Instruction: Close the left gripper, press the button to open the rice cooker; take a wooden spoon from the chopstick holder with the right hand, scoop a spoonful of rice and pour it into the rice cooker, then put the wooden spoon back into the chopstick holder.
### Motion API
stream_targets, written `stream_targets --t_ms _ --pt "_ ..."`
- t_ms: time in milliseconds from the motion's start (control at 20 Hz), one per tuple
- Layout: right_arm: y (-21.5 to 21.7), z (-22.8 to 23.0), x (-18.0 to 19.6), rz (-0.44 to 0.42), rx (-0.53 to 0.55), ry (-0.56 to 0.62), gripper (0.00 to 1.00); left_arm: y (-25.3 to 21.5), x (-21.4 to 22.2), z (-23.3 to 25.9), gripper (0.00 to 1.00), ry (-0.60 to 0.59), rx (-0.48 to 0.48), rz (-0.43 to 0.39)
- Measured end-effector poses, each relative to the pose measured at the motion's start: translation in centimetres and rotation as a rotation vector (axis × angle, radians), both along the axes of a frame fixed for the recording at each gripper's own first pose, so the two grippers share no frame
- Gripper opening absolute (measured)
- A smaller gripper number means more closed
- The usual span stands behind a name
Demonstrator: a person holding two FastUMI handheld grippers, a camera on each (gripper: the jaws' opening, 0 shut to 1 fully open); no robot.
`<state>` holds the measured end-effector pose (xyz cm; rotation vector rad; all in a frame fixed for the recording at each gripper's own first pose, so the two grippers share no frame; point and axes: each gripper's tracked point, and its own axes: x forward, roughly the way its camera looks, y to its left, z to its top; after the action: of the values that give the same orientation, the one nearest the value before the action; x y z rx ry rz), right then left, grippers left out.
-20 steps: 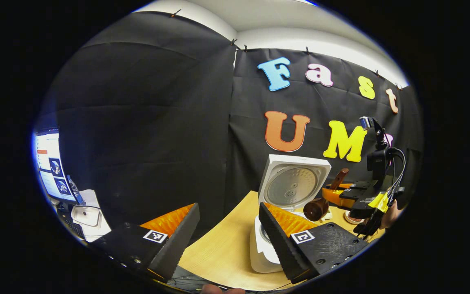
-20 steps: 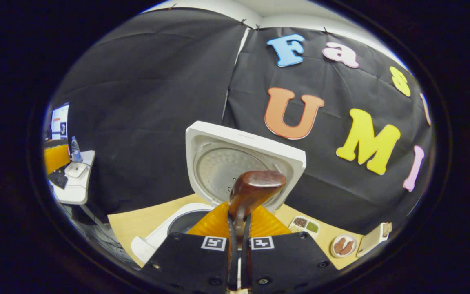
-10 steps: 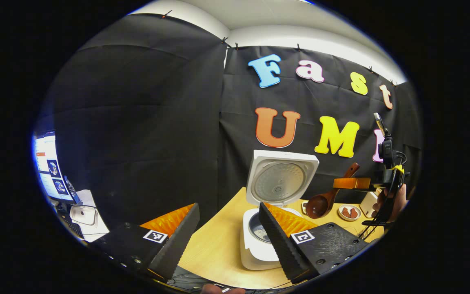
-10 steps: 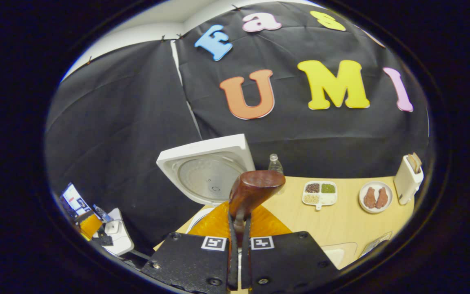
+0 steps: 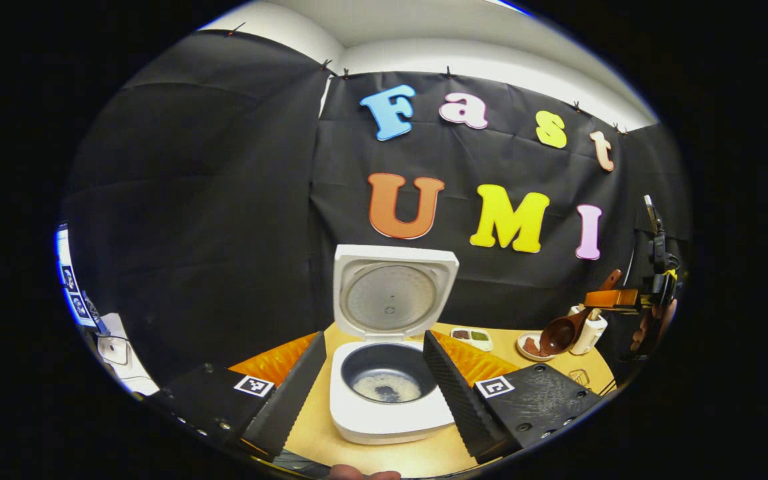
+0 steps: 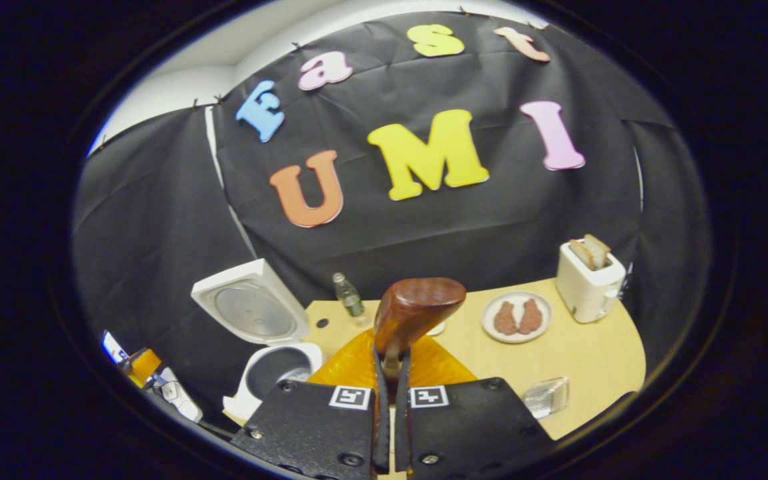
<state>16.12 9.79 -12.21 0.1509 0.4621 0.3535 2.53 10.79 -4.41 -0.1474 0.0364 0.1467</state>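
Right gripper [image 6: 389,407]: jaws clamped on the handle of the dark brown wooden spoon [image 6: 413,315], bowl standing up just ahead of them. In the left gripper view the same spoon [image 5: 563,331] hangs bowl-down at far right, in front of a white toaster [image 5: 589,333]. Whether any rice remains in the bowl, cannot tell.

Left gripper [image 5: 374,383]: jaws wide apart, holding nothing, framing the white square rice cooker [image 5: 391,407] on the pale wooden bench [image 5: 424,457]. Lid [image 5: 392,291] up; dark inner pot shows a thin patch of white grains on its bottom.

Judgement: rice is in the pot, so the return of the spoon is what is left. I can't pick out the chopstick holder with any confidence.

Risks:
- Grip sits near the handle end, with a long lever ahead; a knock on the holder rim could twist the spoon in the jaws or tip the holder.
- Spoon may come in tilted and catch the rim instead of dropping in.
- Any grains stuck in the bowl would scatter over the bench on the swing.

Around, right gripper view:
- White toaster [image 6: 589,280] with bread slices, far right.
- White plate with two brown pieces [image 6: 516,316], middle.
- Small clear bottle [image 6: 349,299] near the open cooker [image 6: 271,373] at left.
- Clear plastic packet [image 6: 545,396] lying near right.
- White divided dish of grains [image 5: 471,337] behind the cooker, left gripper view.

Plate, toaster and packet crowd the right of the bench, so a low sweep there could clip them.
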Motion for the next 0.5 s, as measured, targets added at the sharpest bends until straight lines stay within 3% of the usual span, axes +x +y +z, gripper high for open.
stream_targets --t_ms 300,500 --pt "-13.0 -2.7 1.4 -0.173 -0.033 0.042 0.08 -5.0 1.8 0.1 0.94 0.019 0.019 -0.042" --pt "-18.1 -7.1 2.1 -0.223 -0.103 0.073 0.08 -6.6 2.0 0.2 0.94 0.04 0.015 -0.038"
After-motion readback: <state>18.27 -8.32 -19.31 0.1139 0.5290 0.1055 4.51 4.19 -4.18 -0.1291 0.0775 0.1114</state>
